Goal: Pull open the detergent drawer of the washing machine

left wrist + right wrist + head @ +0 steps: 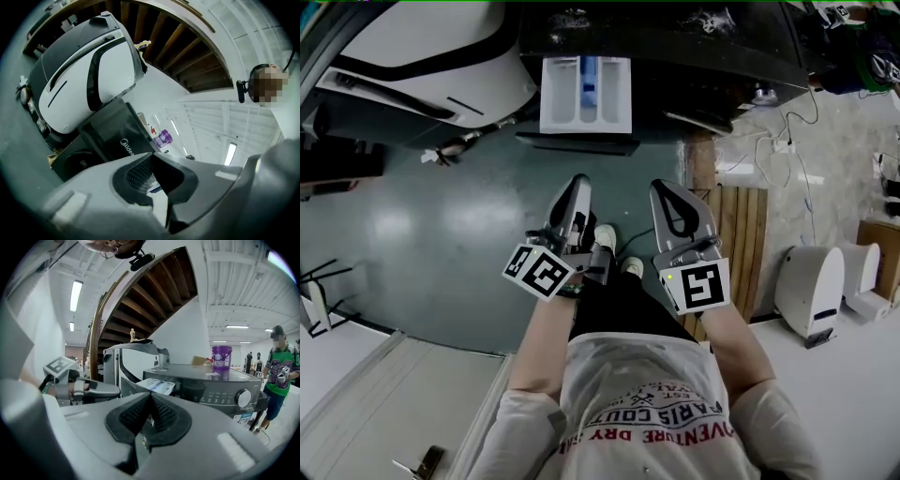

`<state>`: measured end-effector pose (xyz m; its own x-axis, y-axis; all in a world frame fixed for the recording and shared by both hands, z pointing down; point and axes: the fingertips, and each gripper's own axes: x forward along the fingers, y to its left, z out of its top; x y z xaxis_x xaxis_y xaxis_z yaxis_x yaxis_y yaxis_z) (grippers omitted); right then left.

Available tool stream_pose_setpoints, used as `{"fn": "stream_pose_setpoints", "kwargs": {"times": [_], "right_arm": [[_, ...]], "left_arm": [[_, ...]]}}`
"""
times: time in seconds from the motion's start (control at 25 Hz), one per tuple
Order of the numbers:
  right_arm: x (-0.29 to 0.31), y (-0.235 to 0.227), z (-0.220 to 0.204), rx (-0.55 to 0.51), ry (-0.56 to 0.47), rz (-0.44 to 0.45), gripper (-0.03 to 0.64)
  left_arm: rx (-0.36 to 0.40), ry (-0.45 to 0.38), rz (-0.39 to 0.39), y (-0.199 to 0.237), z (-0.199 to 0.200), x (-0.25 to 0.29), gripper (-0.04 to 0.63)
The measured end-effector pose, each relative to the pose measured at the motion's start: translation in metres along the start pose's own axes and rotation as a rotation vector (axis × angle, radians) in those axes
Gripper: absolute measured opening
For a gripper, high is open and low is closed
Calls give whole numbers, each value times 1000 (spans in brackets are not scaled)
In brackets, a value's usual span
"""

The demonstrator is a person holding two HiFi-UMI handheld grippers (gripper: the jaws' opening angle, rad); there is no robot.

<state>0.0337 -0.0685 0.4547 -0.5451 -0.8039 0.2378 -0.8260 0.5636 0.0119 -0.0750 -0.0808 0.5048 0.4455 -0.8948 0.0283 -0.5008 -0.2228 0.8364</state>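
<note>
The dark grey washing machine (pixel 694 47) stands at the top of the head view. Its white detergent drawer (pixel 586 94) is pulled out, showing a blue insert. In the right gripper view the drawer (pixel 157 386) juts from the machine's front left corner. Both grippers hang side by side above the person's feet, well back from the drawer and touching nothing. My left gripper (pixel 578 187) is rolled to one side, its pads (pixel 140 171) closed together with nothing between them. My right gripper (pixel 667 192) points at the machine, its pads (pixel 164 413) also meeting on nothing.
A white and black appliance (pixel 422 56) stands left of the washing machine. A purple jug (pixel 221 356) sits on the washer's top. A slatted wooden board (pixel 741 234), cables and a white device (pixel 811 286) lie to the right. A person (pixel 277 376) stands at the far right.
</note>
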Motion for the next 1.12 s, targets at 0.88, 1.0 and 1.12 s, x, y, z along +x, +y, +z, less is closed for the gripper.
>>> {"fn": "stream_pose_setpoints", "kwargs": {"times": [0.88, 1.0, 1.12], "right_arm": [[-88, -5, 143, -93, -145, 18, 2], [-97, -6, 160, -115, -171, 14, 0], [-104, -4, 177, -113, -187, 11, 0]], "left_arm": [[858, 114, -67, -196, 102, -41, 3], [889, 115, -82, -208, 109, -47, 3], [907, 116, -107, -223, 117, -49, 3]]}}
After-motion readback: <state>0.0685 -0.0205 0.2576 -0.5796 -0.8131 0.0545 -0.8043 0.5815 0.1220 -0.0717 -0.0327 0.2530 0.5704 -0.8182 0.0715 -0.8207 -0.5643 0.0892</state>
